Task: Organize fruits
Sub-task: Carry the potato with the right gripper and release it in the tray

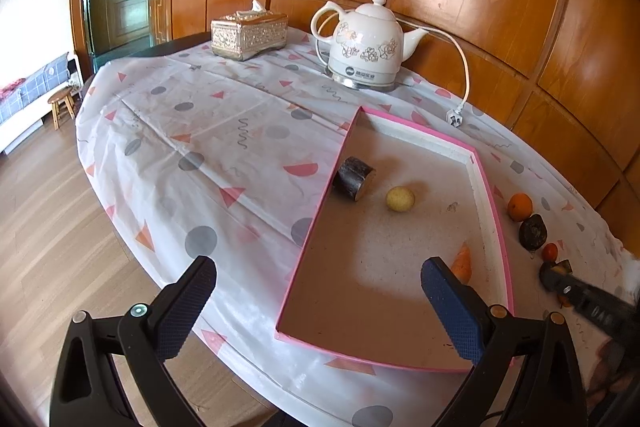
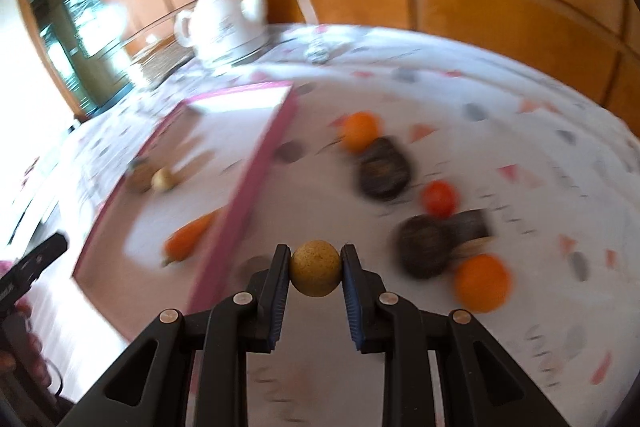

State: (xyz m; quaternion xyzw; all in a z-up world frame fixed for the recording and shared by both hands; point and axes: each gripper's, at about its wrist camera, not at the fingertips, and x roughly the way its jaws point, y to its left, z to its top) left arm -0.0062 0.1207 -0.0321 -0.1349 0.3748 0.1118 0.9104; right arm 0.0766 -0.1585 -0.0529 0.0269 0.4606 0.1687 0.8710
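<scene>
Yellow-brown fruit (image 2: 315, 268) sits clamped between the right gripper (image 2: 315, 269) fingers (image 2: 279, 277).

White floral kettle (image 1: 366, 45), ornate tissue box (image 1: 249, 33) on patterned tablecloth (image 1: 200, 131); wooden stool (image 1: 62, 106) beyond.

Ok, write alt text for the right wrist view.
The right tool grips a small yellow-brown round fruit above the patterned tablecloth, beside the pink-rimmed tray. Blurred oranges and dark fruits lie to its right.

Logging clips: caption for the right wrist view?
Right gripper pinches a small yellow fruit beside the pink tray.
</scene>
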